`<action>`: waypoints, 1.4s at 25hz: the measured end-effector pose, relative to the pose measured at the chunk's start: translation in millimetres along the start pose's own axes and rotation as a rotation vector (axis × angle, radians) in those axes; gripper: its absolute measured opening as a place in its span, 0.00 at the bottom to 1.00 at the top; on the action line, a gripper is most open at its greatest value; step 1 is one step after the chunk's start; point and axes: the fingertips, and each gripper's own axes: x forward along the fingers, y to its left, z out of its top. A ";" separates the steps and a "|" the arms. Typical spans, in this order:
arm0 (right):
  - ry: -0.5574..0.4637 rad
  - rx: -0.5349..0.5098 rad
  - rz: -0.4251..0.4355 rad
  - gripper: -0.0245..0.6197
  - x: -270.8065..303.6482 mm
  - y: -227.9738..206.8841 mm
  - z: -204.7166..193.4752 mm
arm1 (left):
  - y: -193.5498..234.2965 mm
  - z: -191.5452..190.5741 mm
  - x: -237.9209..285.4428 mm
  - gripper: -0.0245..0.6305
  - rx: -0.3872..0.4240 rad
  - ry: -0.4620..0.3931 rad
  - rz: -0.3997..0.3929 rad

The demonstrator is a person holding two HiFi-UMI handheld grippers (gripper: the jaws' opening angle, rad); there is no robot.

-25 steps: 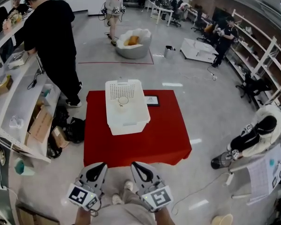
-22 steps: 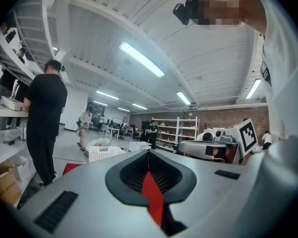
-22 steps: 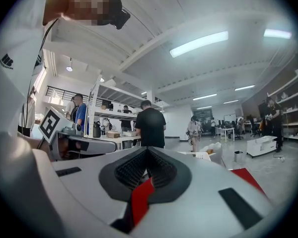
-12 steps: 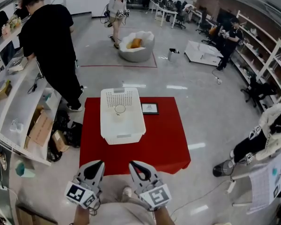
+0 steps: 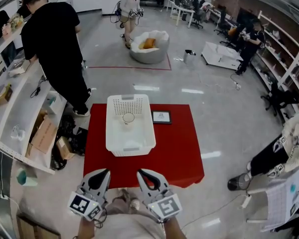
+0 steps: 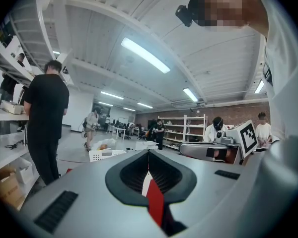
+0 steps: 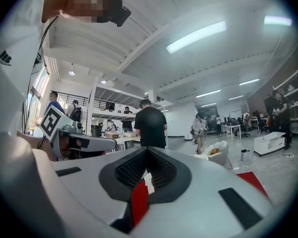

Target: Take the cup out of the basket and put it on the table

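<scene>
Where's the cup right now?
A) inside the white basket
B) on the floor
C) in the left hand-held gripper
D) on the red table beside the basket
A: the cup sits inside the white basket on the red table; the left hand-held gripper and right hand-held gripper are shut, empty, short of the table.

1. The basket (image 5: 110, 136) stands open-topped on the tabletop (image 5: 177, 151), left of centre, so the way in from above is free.
2. Its walls bar a sideways reach to the cup (image 5: 128, 117) in its far half.
3. Bare red cloth lies free right of the basket and along the near edge.
4. A small framed card (image 5: 161, 117) lies just beside the basket's far right corner.
5. A person in black (image 5: 55, 39) stands off the far left corner.
</scene>
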 end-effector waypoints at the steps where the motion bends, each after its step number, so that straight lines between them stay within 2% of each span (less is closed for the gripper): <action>1: 0.000 0.000 0.000 0.05 3.9 -3.5 -0.9 | 3.2 -0.1 4.3 0.05 -0.001 0.000 0.000; 15: 0.039 -0.011 -0.015 0.05 81.3 -62.2 -15.2 | 70.8 2.9 79.0 0.05 -0.011 0.019 -0.026; 26: 0.075 0.000 -0.065 0.05 155.2 -99.0 -30.5 | 132.8 5.2 135.9 0.05 -0.008 0.037 -0.091; 35: 0.144 0.000 -0.085 0.05 194.8 -126.3 -53.1 | 159.4 7.2 169.8 0.05 -0.032 0.040 -0.139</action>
